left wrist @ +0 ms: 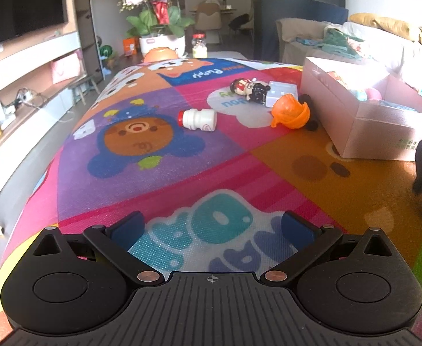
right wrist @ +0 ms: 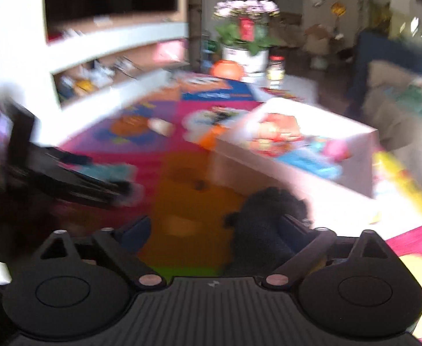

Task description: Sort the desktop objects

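White plastic with a red cap: small bottle (left wrist: 198, 119) lying on its side on the cartoon mat (left wrist: 159, 178), ahead of the left tongs (left wrist: 211, 225) and well apart from the tips. Further ahead and off to the right, an orange toy (left wrist: 290, 112), two figurines (left wrist: 250, 88) and a small pale box (left wrist: 281, 92) bunched together, just beside the wall of the open pink box (left wrist: 369, 109), presumably the sorting bin.

Left tongs spread wide, holding nothing, only mat between the blue pads (left wrist: 127, 227).

Right tongs (right wrist: 214, 227) likewise spread wide, nothing clamped. Heavily blurred view. Black fuzzy lump (right wrist: 268, 216) sitting against the inner side of the right-hand finger; impossible to say whether resting on the mat or on the finger. Pink box (right wrist: 297, 155) ahead and right of these tongs, with colourful contents too smeared to name.

Handling, as a judgement:
- Bottle: likely light, stiff and smooth, prone to rolling. Best pinched across the waisted middle, pads square to its long axis, not on the cap end.
- Orange toy: probably hollow, thin and springy. Take by the rim, with a gentle squeeze.
- Figurines: hard, rounded, possibly slippery. Grip across the body, below the head.
- Black lump: soft and compressible, forgiving of any grip, needing a deep close to hold.
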{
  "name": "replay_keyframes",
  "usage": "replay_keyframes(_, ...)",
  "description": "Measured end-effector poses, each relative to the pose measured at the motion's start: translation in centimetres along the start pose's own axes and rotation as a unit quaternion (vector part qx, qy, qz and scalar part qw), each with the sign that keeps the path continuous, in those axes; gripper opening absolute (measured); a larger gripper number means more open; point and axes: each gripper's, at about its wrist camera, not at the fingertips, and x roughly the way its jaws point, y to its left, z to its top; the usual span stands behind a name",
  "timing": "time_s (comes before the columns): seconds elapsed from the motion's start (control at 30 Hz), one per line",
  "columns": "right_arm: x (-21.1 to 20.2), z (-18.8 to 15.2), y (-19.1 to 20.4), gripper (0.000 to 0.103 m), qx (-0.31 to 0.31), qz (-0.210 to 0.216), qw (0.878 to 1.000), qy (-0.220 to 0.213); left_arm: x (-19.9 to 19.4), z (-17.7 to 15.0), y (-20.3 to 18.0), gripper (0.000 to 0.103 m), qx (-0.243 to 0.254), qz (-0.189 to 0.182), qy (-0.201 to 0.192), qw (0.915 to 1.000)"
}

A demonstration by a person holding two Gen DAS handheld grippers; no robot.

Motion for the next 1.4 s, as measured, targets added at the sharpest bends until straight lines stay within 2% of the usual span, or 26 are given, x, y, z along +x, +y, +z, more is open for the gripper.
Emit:
replay_keyframes(0.13, 0.1, 0.0, 0.5, 0.097, 0.027, 0.083, 0.996, 0.003, 0.0, 0.0, 0.0, 0.103, 0.001, 0.001, 0.000, 1.0000)
replay_keyframes(0.27, 0.8, 0.2, 1.0, 0.097, 0.027, 0.071, 0.997, -0.005, 0.0, 0.0, 0.0, 0.103, 0.001, 0.001, 0.000, 1.0000)
replay_keyframes(0.37, -0.6, 0.8, -0.3, 0.098, 0.059, 0.090, 0.994, -0.032, -0.1, 0.1, 0.0, 0.103, 0.001, -0.002, 0.002, 1.0000)
replay_keyframes(0.43, -2.1, 1.0, -1.3, 0.103, 0.071, 0.064, 0.993, -0.065, 0.0, 0.4, 0.1, 0.103, -0.002, -0.006, 0.007, 1.0000)
replay_keyframes(0.5, -3.1, 0.7, -2.1, 0.103, 0.079, -0.007, 0.992, -0.096, 0.3, 1.0, 0.3, 0.103, -0.008, -0.015, 0.006, 0.9998)
replay_keyframes(0.57, -3.5, -0.1, -2.9, 0.103, 0.092, -0.084, 0.986, -0.113, 0.4, 2.3, 0.5, 0.103, -0.010, -0.015, -0.014, 0.9998)
replay_keyframes(0.63, -3.3, -1.5, -3.9, 0.103, 0.115, -0.150, 0.975, -0.115, 0.6, 4.2, 0.7, 0.103, 0.004, -0.003, -0.046, 0.9989)
replay_keyframes(0.7, -2.9, -3.2, -5.1, 0.103, 0.156, -0.184, 0.965, -0.103, 1.2, 5.9, 0.8, 0.103, 0.019, 0.002, -0.075, 0.9970)
replay_keyframes(0.77, -2.5, -4.7, -6.1, 0.103, 0.196, -0.190, 0.958, -0.091, 2.6, 7.4, 0.9, 0.102, 0.027, 0.007, -0.078, 0.9965)
replay_keyframes(0.83, -1.9, -5.8, -7.0, 0.103, 0.236, -0.193, 0.949, -0.081, 4.6, 8.5, 0.9, 0.090, 0.033, 0.008, -0.065, 0.9973)
replay_keyframes(0.87, -1.6, -6.3, -7.5, 0.103, 0.255, -0.191, 0.945, -0.077, 5.5, 8.8, 0.8, 0.076, 0.038, 0.009, -0.056, 0.9977)
replay_keyframes(0.9, -1.3, -6.8, -7.9, 0.103, 0.272, -0.187, 0.941, -0.075, 6.5, 9.1, 0.8, 0.072, 0.041, 0.011, -0.045, 0.9981)
replay_keyframes(0.97, -0.8, -7.5, -8.7, 0.103, 0.301, -0.183, 0.933, -0.070, 7.1, 9.3, 0.7, 0.072, 0.038, 0.006, -0.043, 0.9983)
replay_keyframes(1.03, -0.4, -8.5, -9.3, 0.103, 0.319, -0.182, 0.928, -0.065, 6.3, 8.9, 0.2, 0.073, 0.042, -0.032, -0.058, 0.9969)
replay_keyframes(1.17, 0.0, -8.7, -9.0, 0.103, 0.313, -0.189, 0.928, -0.073, 4.9, 8.0, -2.3, 0.073, 0.084, -0.105, -0.078, 0.9878)
replay_keyframes(1.3, 0.4, -8.4, -8.7, 0.103, 0.303, -0.199, 0.930, -0.065, 5.9, 7.6, -5.7, 0.073, 0.145, -0.101, -0.079, 0.9812)
replay_keyframes(1.33, 0.4, -8.4, -8.6, 0.103, 0.302, -0.200, 0.930, -0.064, 6.6, 7.8, -6.3, 0.072, 0.147, -0.099, -0.074, 0.9814)
replay_keyframes(1.4, 0.4, -8.3, -8.6, 0.103, 0.301, -0.203, 0.930, -0.063, 7.7, 8.2, -6.7, 0.063, 0.134, -0.102, -0.062, 0.9837)
